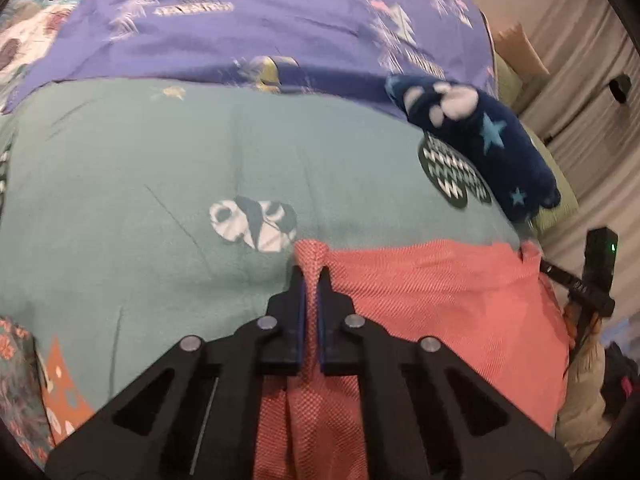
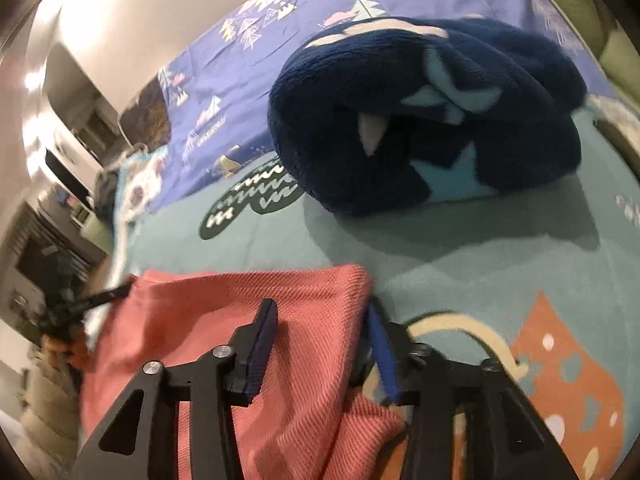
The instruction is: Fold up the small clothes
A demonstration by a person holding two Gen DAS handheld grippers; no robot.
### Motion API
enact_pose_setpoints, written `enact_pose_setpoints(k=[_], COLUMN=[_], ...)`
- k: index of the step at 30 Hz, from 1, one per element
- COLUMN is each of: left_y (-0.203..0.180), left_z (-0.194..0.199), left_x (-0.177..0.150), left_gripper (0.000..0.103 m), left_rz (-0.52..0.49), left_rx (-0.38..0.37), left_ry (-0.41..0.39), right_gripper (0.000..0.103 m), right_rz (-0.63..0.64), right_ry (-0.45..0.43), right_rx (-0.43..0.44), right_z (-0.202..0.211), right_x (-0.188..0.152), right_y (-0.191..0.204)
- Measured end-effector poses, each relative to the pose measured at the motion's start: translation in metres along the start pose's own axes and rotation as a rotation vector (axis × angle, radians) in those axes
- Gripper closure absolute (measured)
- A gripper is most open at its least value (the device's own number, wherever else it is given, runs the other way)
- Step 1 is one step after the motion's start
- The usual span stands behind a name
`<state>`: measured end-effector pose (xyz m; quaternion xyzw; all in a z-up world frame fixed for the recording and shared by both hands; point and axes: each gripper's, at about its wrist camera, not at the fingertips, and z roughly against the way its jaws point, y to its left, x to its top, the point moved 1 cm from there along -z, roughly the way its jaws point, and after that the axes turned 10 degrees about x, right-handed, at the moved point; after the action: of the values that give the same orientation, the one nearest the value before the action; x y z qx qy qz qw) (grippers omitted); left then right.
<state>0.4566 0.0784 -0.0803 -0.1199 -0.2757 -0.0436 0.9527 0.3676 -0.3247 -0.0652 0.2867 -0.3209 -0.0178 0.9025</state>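
The teal printed cover (image 1: 140, 168) carries everything you are working on. Behind it a purple sheet (image 1: 260, 36) with pale mountain prints runs along its far edge.

The pink cloth (image 1: 440, 300), the piece you are folding, lies spread at the near edge of the cover, toward its right side in the left wrist view. Its weave is ribbed, and its far hem runs roughly parallel to the cover's near edge.

The navy fleece garment (image 2: 400, 120), with light blue stars and white patches, sits bundled by the cover's far right corner. It partly overlaps the purple sheet and lies well apart from the pink cloth.

Your left gripper (image 1: 312, 280) is clamped tight on the far left corner of the pink cloth, and a narrow ridge of fabric is pinched up between the pads.

Your right gripper (image 2: 320, 332) stands with its jaws apart, straddling the cloth's far right corner. One finger rests over the fabric and the other sits just beside its edge.
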Motion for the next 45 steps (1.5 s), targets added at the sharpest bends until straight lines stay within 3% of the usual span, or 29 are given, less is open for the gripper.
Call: enact_pose_setpoints(k=[3,6,9,11,14,16,19,23,26,28,29,30,31,33,35,39,43,45], left_y=[0.011,0.022,0.022,0.026,0.030,0.029,0.022,0.012,0.008,0.005,0.004,0.004,0.005,0.006,0.004,0.011,0.024,0.029], left_z=[0.022,0.013,0.016,0.033,0.081,0.113,0.137,0.138,0.125,0.125,0.124,0.123,0.123,0.136,0.153,0.152,0.145,0.156], left_x=[0.001,0.001,-0.004,-0.009,-0.034,-0.068,-0.118,-0.175,-0.192,-0.192,-0.190,-0.188,-0.186,-0.187,-0.193,-0.218,-0.231,-0.231], left_gripper=[0.099,0.096,0.094,0.070,0.048,0.044,0.044,0.044,0.044,0.044,0.062,0.086,0.095,0.095,0.095,0.095,0.092,0.082], left_rz=[0.043,0.066,0.061,0.080,0.107,0.089,0.064,0.042,0.061,0.048,0.055,0.082,0.107,0.144,0.121,0.102,0.147,0.177], left_rx=[0.022,0.036,0.113,0.100,0.068,-0.009,-0.100,-0.096,-0.094,-0.088,-0.090,-0.094,-0.102,-0.118,-0.116,-0.112,-0.109,-0.098], left_ry=[-0.111,-0.076,-0.069,-0.072,-0.134,-0.153,-0.119,-0.057,0.003,-0.035,-0.040,-0.046,-0.028,-0.059,-0.100,-0.066,-0.056,-0.078], right_gripper=[0.100,0.097,0.091,0.091,0.086,0.085,0.084,0.079,0.076,0.076,0.080,0.102,0.101,0.101,0.101,0.101,0.097,0.095], right_rz=[-0.001,-0.005,-0.083,-0.098,-0.034,0.004,0.033,0.014,-0.013,-0.033,-0.039,-0.046,-0.065,-0.075,-0.062,-0.108,-0.150,-0.169], right_ry=[-0.102,-0.102,-0.055,-0.070,-0.094,-0.071,-0.026,0.024,0.042,0.049,0.046,0.036,0.015,-0.039,-0.079,-0.043,0.005,-0.003], right_rx=[-0.013,-0.079,-0.129,-0.083,-0.047,-0.007,0.027,0.024,0.006,-0.005,-0.011,-0.020,-0.015,0.024,0.057,0.042,-0.014,-0.012], right_z=[0.027,0.033,0.025,0.044,0.087,0.116,0.140,0.144,0.132,0.122,0.120,0.119,0.123,0.139,0.162,0.171,0.165,0.171], right_x=[0.004,0.009,-0.001,-0.010,-0.036,-0.069,-0.122,-0.168,-0.177,-0.178,-0.178,-0.181,-0.182,-0.182,-0.187,-0.205,-0.224,-0.226], right_y=[0.005,0.003,-0.008,-0.002,0.017,0.031,0.047,0.059,0.061,0.061,0.062,0.065,0.067,0.073,0.077,0.057,0.043,0.042])
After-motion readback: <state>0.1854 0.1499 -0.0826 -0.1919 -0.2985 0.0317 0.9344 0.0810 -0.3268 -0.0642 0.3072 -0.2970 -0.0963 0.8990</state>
